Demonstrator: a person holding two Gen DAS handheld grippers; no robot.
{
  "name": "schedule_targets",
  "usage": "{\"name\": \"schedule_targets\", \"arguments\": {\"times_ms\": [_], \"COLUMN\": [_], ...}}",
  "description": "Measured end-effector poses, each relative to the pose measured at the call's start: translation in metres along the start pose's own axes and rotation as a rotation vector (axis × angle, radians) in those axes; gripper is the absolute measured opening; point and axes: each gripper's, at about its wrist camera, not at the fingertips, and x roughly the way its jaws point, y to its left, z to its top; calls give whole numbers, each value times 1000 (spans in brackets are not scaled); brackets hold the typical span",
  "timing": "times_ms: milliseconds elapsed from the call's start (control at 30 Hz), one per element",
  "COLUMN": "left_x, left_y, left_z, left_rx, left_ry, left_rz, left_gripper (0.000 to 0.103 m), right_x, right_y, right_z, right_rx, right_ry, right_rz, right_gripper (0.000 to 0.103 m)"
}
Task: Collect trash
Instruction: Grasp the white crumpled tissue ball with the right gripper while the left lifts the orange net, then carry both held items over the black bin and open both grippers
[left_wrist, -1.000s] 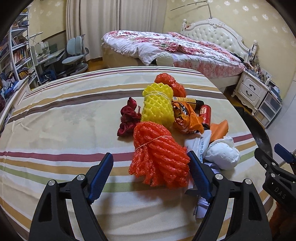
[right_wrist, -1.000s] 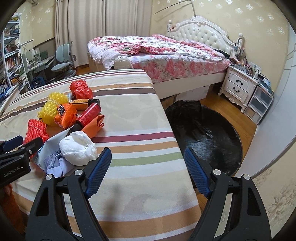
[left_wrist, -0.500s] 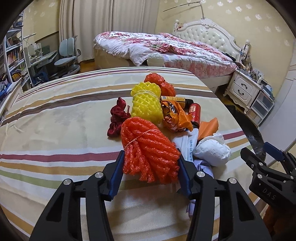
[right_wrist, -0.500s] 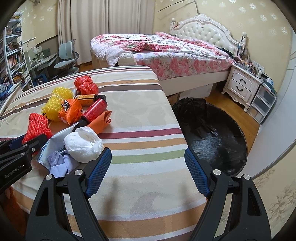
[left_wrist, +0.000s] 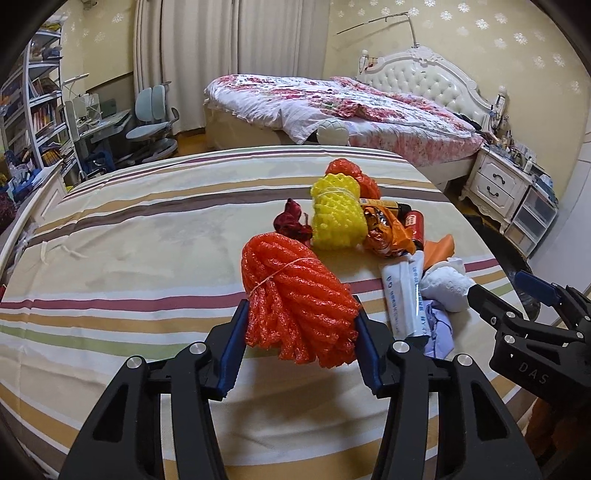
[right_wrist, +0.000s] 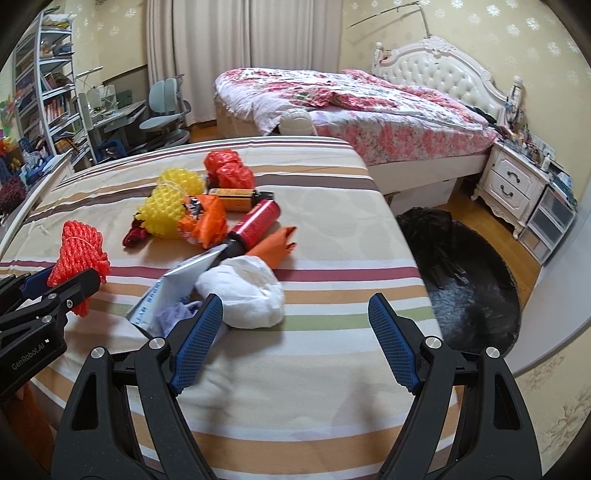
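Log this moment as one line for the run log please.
left gripper: shut on orange foam net bundle | right gripper: open, beside white wad | black trash bag: on floor

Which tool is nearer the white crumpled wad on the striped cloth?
Right. The right tool hangs open just in front of the white crumpled wad; the left tool sits further left, gripping the orange foam-net bundle.

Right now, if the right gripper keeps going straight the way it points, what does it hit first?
Probably the bare striped tablecloth: nothing lies between the open right gripper's fingers. The white wad sits just left of that line, so the left finger might brush it; depth is unclear.
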Motion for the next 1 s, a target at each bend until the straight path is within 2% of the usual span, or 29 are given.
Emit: {"name": "schedule_targets", "arguments": {"times_ms": [133, 233, 300, 333, 500, 800, 1000], "left_x": [3, 5, 6, 6, 7, -8, -15], "left_y": [11, 14, 15, 16, 13, 3, -16], "left_z": [-1, -3, -4, -6, -7, -3, 1], "left_rx": [-21, -26, -27, -27, -27, -5, 27], "left_ry": [4, 6, 6, 7, 8, -30, -50], "left_rz": [12, 13, 11, 10, 2, -17, -48], "left_gripper": [52, 52, 52, 52, 52, 52, 52], "right_x": [7, 16, 21, 22, 14, -3, -11], "right_y": [11, 14, 13, 13, 15, -2, -22], "right_z": [3, 4, 4, 3, 1, -3, -6], "right_rx": [-18, -13, 3, 9, -5, 25, 42], "right_ry": [5, 39, 64, 71, 56, 24, 0], "right_rz": [20, 55, 99, 117, 105, 98, 46], "right_gripper": [79, 67, 50, 47, 44, 43, 43]}}
